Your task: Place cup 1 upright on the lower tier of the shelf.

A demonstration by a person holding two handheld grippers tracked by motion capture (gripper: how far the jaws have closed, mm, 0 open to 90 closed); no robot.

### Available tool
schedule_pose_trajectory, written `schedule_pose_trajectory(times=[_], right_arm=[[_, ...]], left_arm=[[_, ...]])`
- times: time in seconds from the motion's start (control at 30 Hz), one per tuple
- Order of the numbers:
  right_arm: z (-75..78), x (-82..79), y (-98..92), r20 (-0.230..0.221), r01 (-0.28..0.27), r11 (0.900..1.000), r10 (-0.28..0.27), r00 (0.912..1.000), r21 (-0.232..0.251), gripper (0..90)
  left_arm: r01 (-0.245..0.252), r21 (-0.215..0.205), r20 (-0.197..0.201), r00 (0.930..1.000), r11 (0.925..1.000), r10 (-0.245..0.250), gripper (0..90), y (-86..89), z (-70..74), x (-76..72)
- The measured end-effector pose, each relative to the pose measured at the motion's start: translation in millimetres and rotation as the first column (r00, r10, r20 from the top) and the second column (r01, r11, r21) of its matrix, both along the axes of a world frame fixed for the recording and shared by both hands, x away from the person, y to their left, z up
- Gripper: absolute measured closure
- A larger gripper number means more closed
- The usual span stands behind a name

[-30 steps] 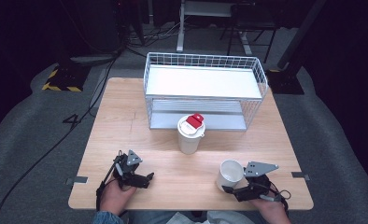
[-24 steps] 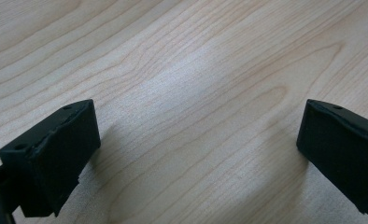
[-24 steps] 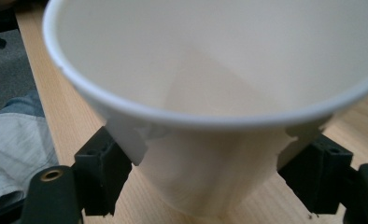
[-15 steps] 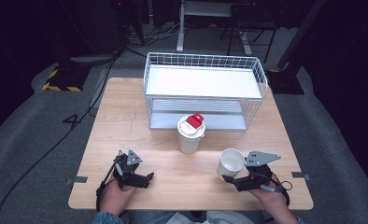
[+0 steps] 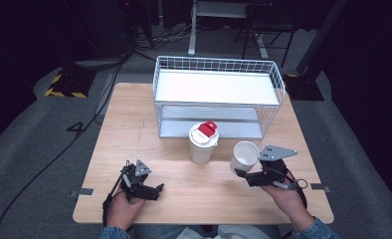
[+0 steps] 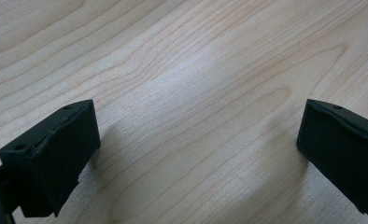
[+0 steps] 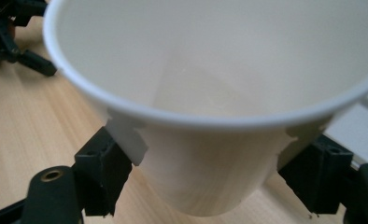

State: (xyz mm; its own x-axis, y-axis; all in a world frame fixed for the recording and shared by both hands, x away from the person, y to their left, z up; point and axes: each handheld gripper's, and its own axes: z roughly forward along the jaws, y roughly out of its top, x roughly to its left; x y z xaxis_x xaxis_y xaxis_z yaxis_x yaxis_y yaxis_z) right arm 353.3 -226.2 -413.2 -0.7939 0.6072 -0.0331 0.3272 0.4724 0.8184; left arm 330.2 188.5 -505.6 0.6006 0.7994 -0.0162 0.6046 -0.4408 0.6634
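A white open paper cup [image 5: 245,155] is clamped between the jaws of my right gripper [image 5: 241,172] and hangs above the wooden table [image 5: 134,129], right of centre. In the right gripper view the cup [image 7: 210,93] is tilted toward the camera, empty inside, with the black pads [image 7: 100,172] pressing on its lower wall. A second white cup with a lid and a red tab [image 5: 203,142] stands just left of the held one. My left gripper [image 5: 155,190] rests low at the table's front left, its jaws wide apart over bare wood [image 6: 196,149].
A white wire basket [image 5: 219,69] with a flat white top shelf stands at the back of the table, right behind the lidded cup. Cables run over the grey floor at the left. The table's front edge lies close to both hands.
My right gripper has lifted the open cup off the table and carried it away from the front edge, toward the lidded cup. The left gripper has stayed where it was.
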Motion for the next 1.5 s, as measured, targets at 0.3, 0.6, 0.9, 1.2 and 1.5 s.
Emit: schedule_pose_trajectory(times=[0.3,0.6,0.9,1.2,1.5], right_arm=[[13.6,21.2,4.2,0.014,0.047,0.999,-0.047,0.9988,0.006,23.5],[16.6,49.2,7.5,0.026,0.119,0.993,-0.119,0.9925,-0.003,23.5],[8.9,79.3,9.7,0.021,0.201,0.980,-0.201,0.9794,0.004,23.5],[1.1,102.4,13.8,0.033,0.249,0.968,-0.249,0.9680,-0.009,23.5],[-12.9,121.0,17.4,0.031,0.307,0.952,-0.307,0.9512,0.011,23.4]], left_arm=[[0.000,0.000,0.000,1.0000,1.0000,0.000,0.0,0.0,0.0,0.0],[0.001,-0.001,-0.001,1.0000,1.0000,-0.001,0.0,0.0,0.0,0.1],[0.000,-0.001,-0.001,1.0000,1.0000,0.000,0.0,0.0,0.0,0.0],[0.000,-0.002,-0.001,1.0000,1.0000,0.000,0.0,0.0,0.0,0.1],[0.001,-0.001,-0.003,1.0000,1.0000,-0.001,0.1,0.0,0.1,0.1]])
